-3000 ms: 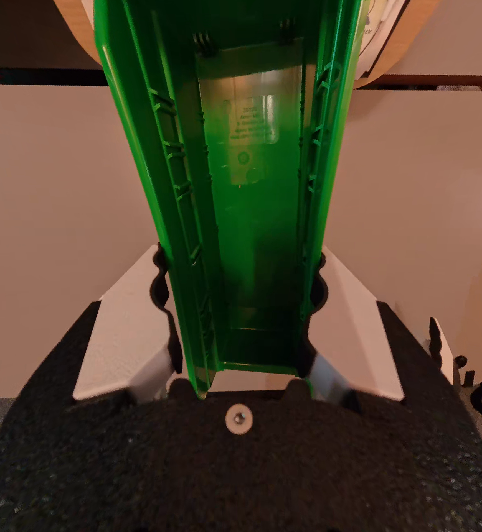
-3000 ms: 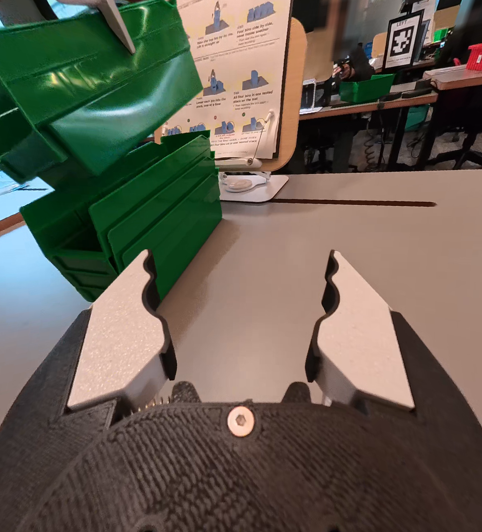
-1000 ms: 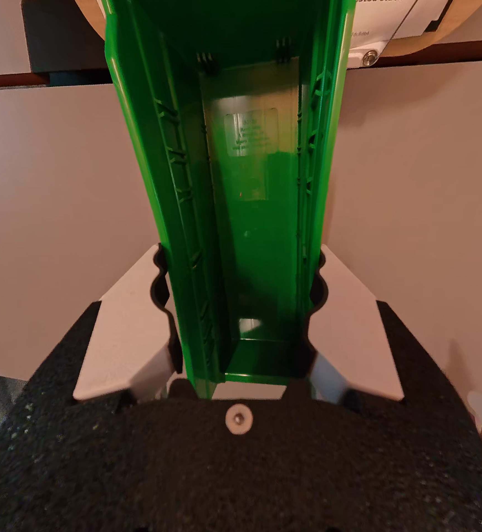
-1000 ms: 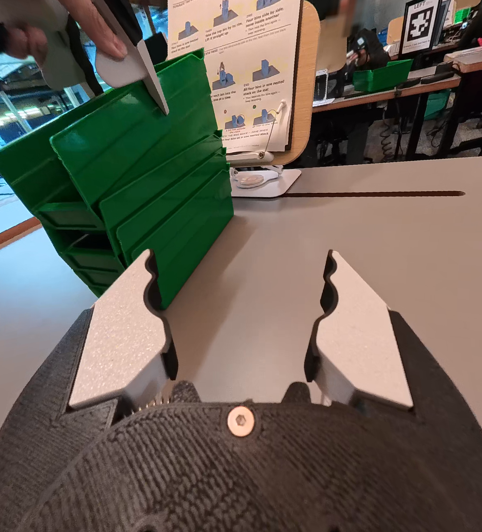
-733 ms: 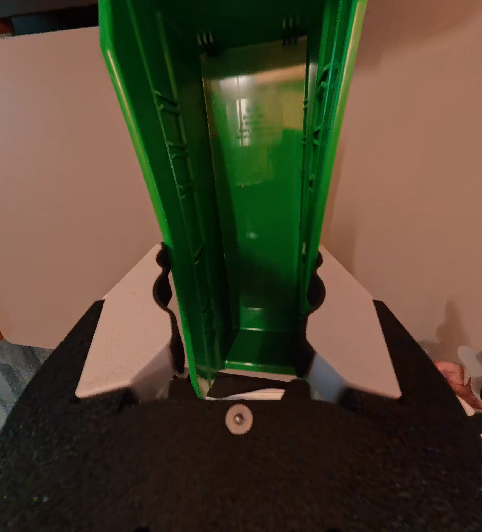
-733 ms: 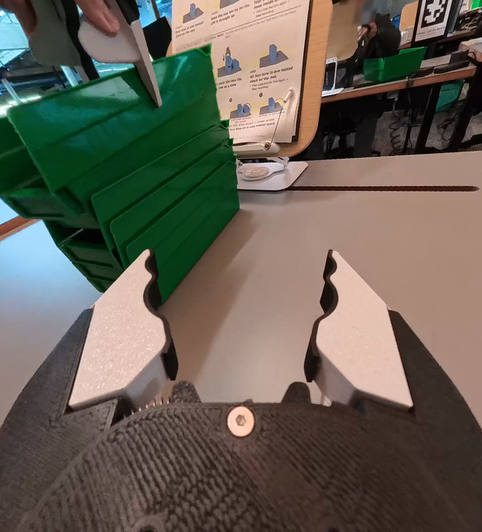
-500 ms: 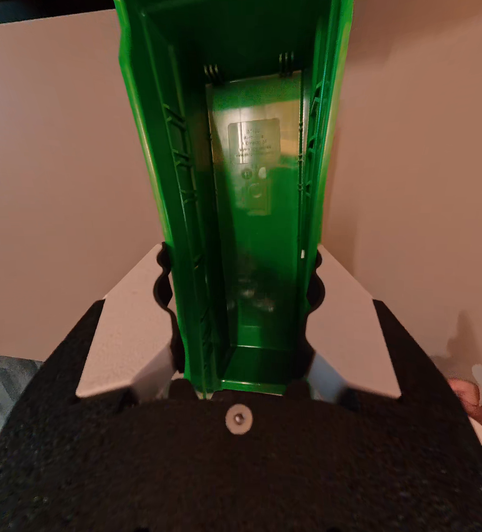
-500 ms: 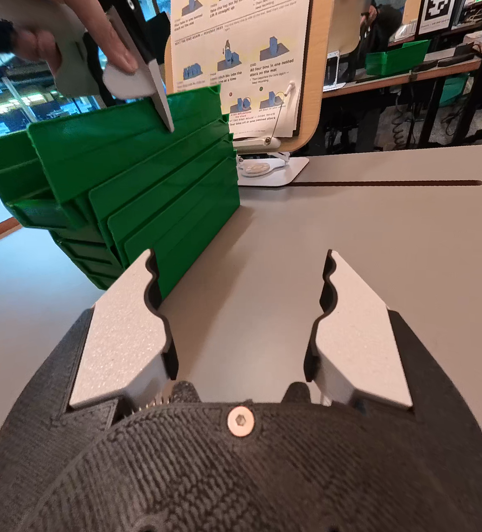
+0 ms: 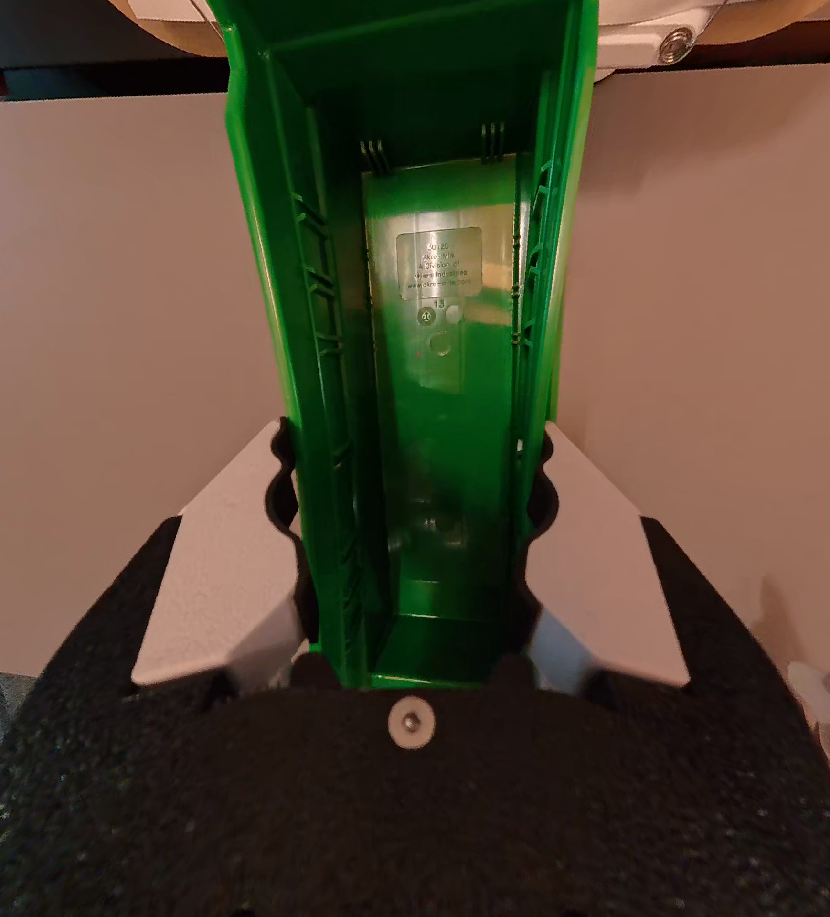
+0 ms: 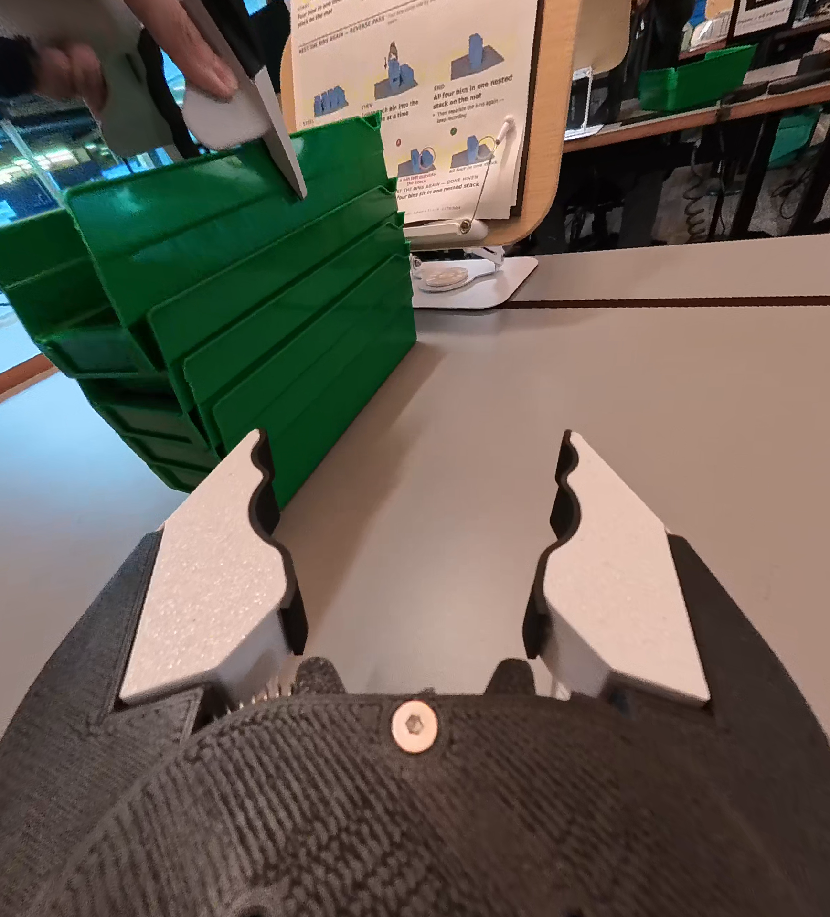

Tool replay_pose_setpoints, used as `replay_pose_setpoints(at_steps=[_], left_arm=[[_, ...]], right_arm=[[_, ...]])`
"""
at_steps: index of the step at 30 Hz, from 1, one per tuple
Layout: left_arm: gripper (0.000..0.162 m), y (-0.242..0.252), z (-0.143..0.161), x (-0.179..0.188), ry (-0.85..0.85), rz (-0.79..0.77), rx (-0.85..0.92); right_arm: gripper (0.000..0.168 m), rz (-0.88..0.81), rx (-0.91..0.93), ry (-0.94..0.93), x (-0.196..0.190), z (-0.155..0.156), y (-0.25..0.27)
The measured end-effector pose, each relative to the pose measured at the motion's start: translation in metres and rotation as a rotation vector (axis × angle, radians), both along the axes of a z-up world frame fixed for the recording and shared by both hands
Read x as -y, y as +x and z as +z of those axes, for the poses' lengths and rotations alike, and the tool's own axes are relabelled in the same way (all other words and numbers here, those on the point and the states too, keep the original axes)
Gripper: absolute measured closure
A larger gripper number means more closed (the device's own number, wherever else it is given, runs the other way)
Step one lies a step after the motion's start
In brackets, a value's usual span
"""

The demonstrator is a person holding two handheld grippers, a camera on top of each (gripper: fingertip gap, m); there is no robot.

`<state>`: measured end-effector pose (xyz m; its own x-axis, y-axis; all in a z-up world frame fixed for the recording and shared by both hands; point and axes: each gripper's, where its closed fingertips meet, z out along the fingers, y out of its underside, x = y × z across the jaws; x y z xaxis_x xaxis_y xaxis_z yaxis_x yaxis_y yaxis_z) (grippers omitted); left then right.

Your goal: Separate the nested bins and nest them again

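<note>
The grey counter (image 10: 601, 422) fills most of the right wrist view. A stack of green bins (image 10: 279, 317) is seen upper left on it. The top bin (image 9: 433, 347) is clamped across its walls by the left tool (image 9: 415, 496), centre frame. The right tool (image 10: 415, 536) is held wide open w/ nothing in it, lower centre.
</note>
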<state>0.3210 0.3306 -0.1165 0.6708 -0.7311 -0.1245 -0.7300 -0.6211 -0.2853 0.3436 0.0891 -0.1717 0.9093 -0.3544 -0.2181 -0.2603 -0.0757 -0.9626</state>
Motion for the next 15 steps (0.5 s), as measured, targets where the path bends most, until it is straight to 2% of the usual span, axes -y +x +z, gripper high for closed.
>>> replay_pose_setpoints(at_steps=[8, 15], left_arm=[[0.066, 0.0, -0.009, 0.002, 0.03, -0.012, -0.009], [0.054, 0.002, -0.013, 0.002, 0.011, -0.009, -0.014]], right_arm=[[0.056, 0.011, 0.004, -0.013, -0.003, -0.003, -0.004], [0.056, 0.014, 0.003, -0.024, -0.004, -0.006, -0.005]])
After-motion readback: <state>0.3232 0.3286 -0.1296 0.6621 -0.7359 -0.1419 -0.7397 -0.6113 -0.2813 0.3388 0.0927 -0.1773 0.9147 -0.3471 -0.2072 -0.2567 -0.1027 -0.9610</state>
